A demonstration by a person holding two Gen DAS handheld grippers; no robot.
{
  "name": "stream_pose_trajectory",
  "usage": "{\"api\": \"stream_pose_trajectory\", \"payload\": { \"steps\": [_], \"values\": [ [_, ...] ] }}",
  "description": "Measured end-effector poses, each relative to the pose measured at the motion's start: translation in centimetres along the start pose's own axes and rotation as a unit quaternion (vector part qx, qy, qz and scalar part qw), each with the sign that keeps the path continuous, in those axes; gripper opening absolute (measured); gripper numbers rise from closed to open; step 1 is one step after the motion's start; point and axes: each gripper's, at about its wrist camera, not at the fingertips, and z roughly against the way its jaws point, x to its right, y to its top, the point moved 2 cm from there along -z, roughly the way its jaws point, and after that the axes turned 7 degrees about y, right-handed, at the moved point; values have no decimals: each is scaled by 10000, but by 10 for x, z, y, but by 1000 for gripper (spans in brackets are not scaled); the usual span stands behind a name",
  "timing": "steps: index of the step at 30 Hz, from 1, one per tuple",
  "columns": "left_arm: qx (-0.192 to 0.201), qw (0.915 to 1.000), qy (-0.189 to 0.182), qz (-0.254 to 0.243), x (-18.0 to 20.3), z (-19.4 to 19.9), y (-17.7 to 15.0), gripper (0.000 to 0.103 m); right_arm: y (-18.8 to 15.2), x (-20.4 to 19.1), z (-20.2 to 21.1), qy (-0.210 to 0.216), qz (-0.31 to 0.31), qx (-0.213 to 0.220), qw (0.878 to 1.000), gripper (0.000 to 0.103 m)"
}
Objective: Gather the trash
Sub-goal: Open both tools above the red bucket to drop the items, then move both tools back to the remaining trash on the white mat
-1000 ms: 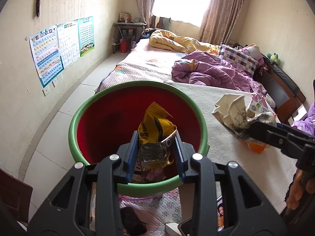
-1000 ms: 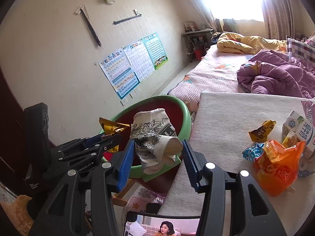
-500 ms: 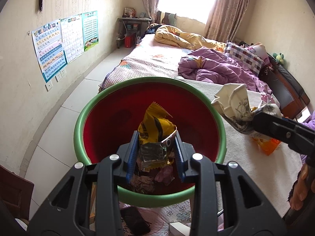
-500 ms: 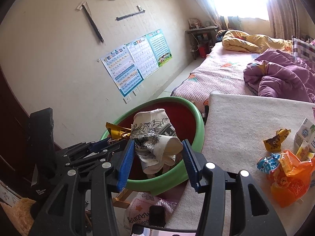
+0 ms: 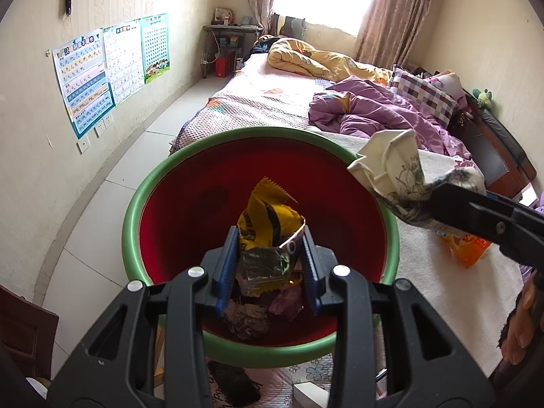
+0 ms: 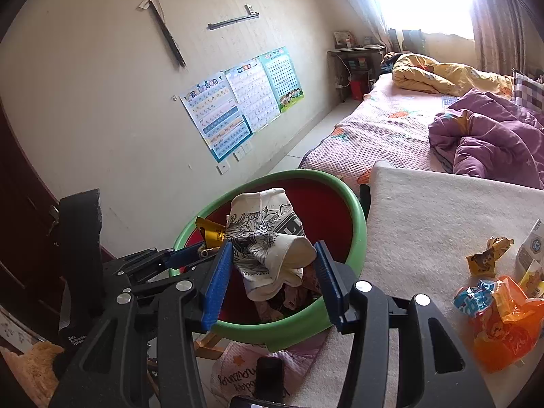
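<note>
A red bin with a green rim (image 5: 136, 210) (image 6: 357, 210) stands beside the white-topped table (image 6: 425, 224). My left gripper (image 5: 268, 265) is shut on a yellow snack wrapper (image 5: 268, 217), held over the bin's inside. My right gripper (image 6: 272, 275) is shut on a crushed white paper cup with black drawings (image 6: 268, 241) (image 5: 391, 173), held above the bin's right rim. Crumpled wrappers (image 5: 248, 316) lie at the bin's bottom. In the right wrist view the left gripper (image 6: 204, 255) shows at the left with the yellow wrapper (image 6: 210, 231).
On the table lie an orange plastic bag (image 6: 503, 323), a blue wrapper (image 6: 472, 299), a yellow-brown wrapper (image 6: 486, 258) and a white carton (image 6: 533, 248). A bed with a purple quilt (image 5: 374, 112) is behind. A black phone (image 6: 268, 377) lies on a pink cushion below the bin.
Both grippers have moved forward over the bin, which now looms larger and lower in both views. The cup has come from over the table to the bin's rim. Both grips are unchanged.
</note>
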Motion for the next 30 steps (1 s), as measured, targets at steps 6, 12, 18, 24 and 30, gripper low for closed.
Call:
{"api": "stream_pose_trajectory", "payload": {
  "steps": [6, 12, 18, 24, 30],
  "values": [
    [-2, 9997, 123, 210, -8, -1, 1, 50, 5, -1, -3, 60, 24, 25, 10000, 49],
    [76, 9993, 233, 280, -15, 3, 0, 61, 5, 3, 6, 39, -26, 120, 9999, 52],
    [147, 9995, 191, 179, -5, 9, 3, 61, 8, 3, 25, -2, -3, 305, 9995, 52],
    [205, 9997, 96, 40, 10, 12, 4, 61, 2, 13, 49, -155, -59, 429, 9989, 52],
    [217, 9997, 63, -64, 26, 14, 5, 61, -9, 33, 81, -375, -170, 613, 9973, 52]
  ]
}}
